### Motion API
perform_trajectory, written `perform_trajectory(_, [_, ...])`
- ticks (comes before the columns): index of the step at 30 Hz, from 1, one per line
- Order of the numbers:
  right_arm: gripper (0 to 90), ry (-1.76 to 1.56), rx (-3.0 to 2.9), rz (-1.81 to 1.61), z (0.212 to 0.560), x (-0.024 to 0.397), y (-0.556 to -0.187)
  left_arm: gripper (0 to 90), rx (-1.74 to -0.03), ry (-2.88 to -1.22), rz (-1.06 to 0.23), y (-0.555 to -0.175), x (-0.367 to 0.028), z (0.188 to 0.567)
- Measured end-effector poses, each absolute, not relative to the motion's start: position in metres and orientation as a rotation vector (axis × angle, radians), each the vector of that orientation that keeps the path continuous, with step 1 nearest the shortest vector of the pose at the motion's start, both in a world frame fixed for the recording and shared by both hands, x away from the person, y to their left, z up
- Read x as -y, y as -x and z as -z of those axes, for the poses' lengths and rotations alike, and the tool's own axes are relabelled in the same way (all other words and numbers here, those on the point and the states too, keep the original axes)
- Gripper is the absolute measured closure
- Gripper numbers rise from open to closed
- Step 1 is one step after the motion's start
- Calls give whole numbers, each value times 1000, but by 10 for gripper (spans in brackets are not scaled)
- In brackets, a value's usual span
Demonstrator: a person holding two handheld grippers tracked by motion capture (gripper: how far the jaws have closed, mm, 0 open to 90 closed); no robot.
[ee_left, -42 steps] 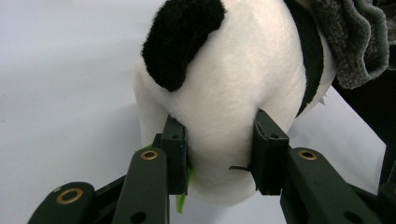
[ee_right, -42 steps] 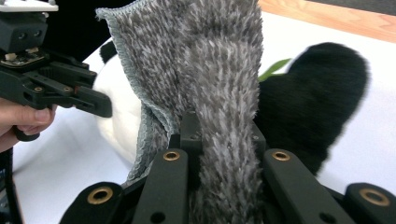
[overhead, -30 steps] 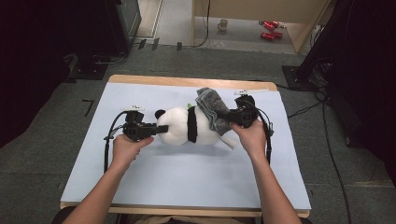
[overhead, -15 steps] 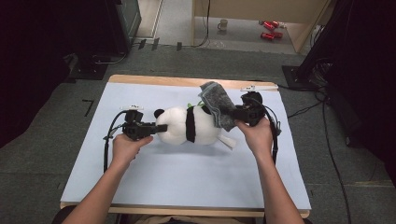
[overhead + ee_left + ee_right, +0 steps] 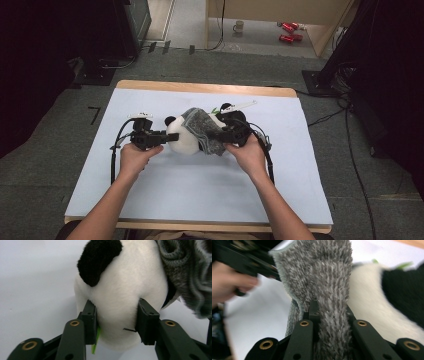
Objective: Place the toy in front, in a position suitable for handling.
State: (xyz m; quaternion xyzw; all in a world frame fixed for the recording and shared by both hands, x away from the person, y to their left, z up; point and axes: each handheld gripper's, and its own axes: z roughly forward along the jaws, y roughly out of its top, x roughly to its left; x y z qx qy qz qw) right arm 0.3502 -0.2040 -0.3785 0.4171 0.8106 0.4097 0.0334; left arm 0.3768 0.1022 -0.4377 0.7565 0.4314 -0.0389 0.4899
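Note:
A black-and-white panda plush lies on the pale mat at mid-table. My left gripper reaches in from the left. Its jaws have just been opening, and both pads still touch the sides of the white head, which fills the gap of the left gripper. A grey fuzzy cloth is draped across the panda's body. My right gripper is shut on that cloth's end. In the right gripper view the cloth rises from the right gripper, with the panda's fur behind it.
The mat covers a wooden table. A white strip with a green tag lies just behind the panda. Cables trail from both grippers. On the floor beyond stand a mug and red objects.
My right hand has moved left with the grey cloth, pulling it from the panda's far end over its body toward the head. The left hand has stayed in place.

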Motion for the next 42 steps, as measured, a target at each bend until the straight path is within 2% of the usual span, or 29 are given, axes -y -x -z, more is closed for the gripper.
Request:
perform_trajectory(9, [785, -1281, -2462, -1293, 381, 212, -356, 401, -961, -1828, 49, -372, -105, 434])
perform_trajectory(16, [782, -1306, -2430, -1307, 381, 220, -360, 348, -819, -1841, -30, -362, -110, 430])
perform_trajectory(23, [779, -1317, -2426, -1326, 380, 227, -365, 303, -742, -1898, -94, -361, -101, 443])
perform_trajectory(26, [779, -1327, -2427, -1334, 380, 228, -367, 280, -707, -1908, -161, -365, -93, 450])
perform_trajectory(28, [779, -1328, -2425, -1336, 381, 228, -368, 269, -710, -1898, -201, -368, -89, 454])
perform_trajectory(32, [779, -1327, -2437, -1335, 382, 227, -368, 249, -763, -1889, -159, -376, -85, 464])
perform_trajectory(35, [779, -1326, -2437, -1334, 383, 226, -368, 255, -782, -1889, -151, -377, -84, 466])
perform_trajectory(42, [779, -1323, -2422, -1330, 383, 223, -368, 462, -861, -1912, -152, -371, -79, 459])
